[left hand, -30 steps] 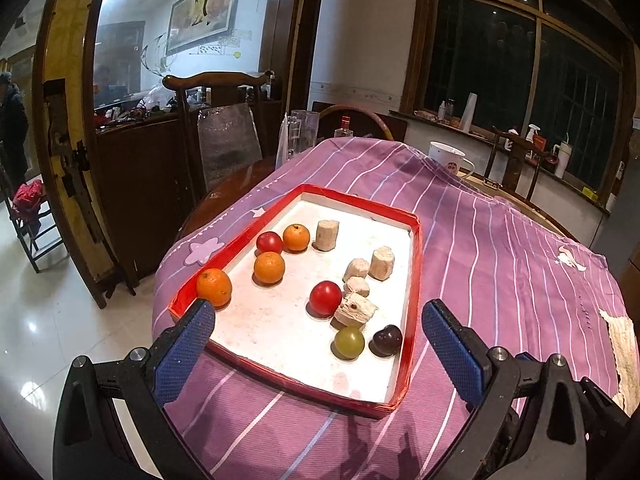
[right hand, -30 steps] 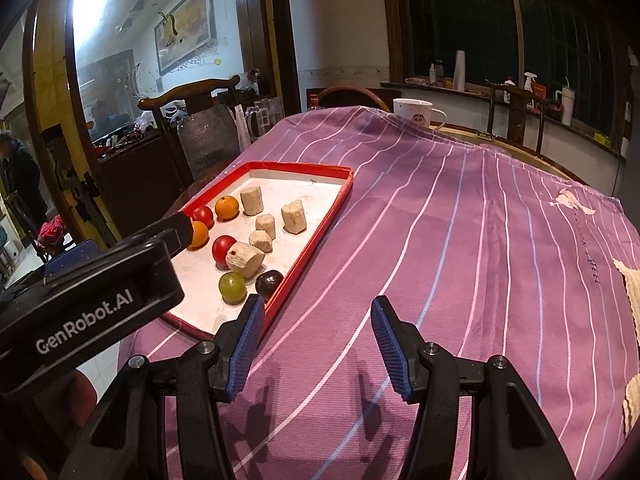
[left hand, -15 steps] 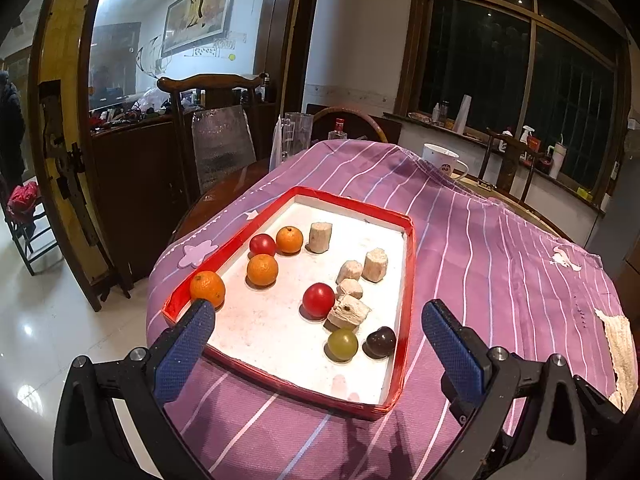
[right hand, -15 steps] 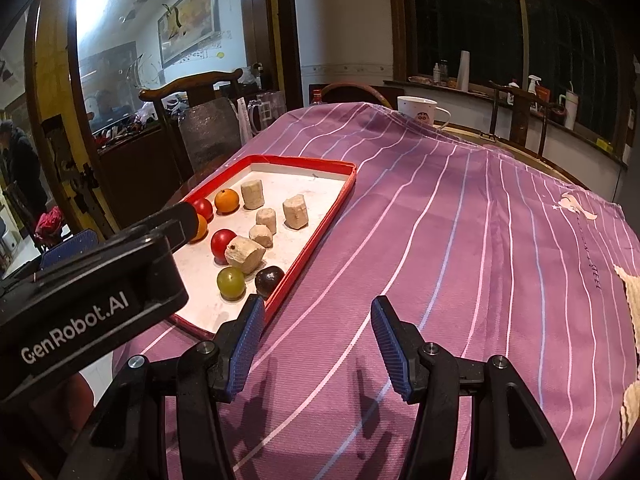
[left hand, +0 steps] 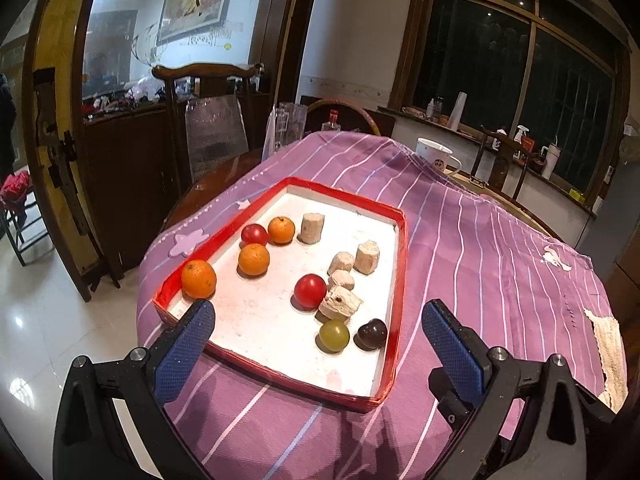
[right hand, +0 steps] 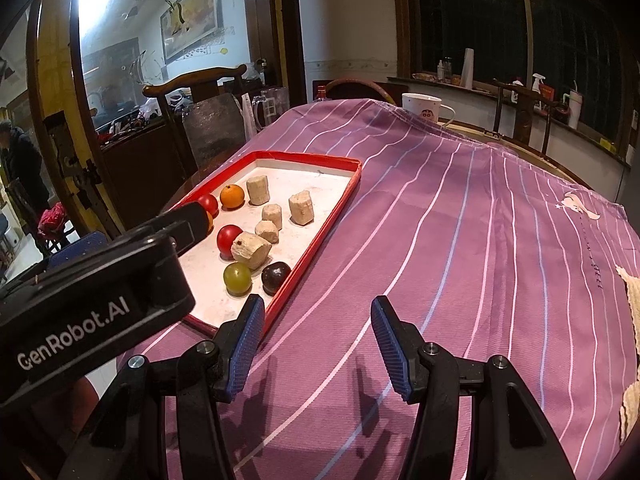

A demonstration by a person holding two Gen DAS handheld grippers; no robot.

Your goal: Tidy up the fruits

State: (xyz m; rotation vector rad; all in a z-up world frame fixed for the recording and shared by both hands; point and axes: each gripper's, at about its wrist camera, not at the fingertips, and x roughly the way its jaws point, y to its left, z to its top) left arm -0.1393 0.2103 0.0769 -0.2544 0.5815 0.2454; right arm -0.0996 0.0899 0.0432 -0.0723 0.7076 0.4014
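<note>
holding apart and empty, the left gripper (left hand: 316, 332) hangs over the near rim of the red tray (left hand: 280, 380), framing its contents. ahead of the left finger: three oranges (left hand: 199, 278) and a small red fruit (left hand: 254, 234), loosely grouped. ahead, toward the right finger: a larger red fruit (left hand: 310, 291), green fruit (left hand: 334, 335), dark fruit (left hand: 372, 333), mixed among pale cut chunks (left hand: 340, 303); sorted or unsorted, cannot tell. right gripper (right hand: 316, 332), fingers spread on nothing, hovers over bare striped cloth (right hand: 460, 240), the tray's red edge by its left finger; open room lies rightward.
</note>
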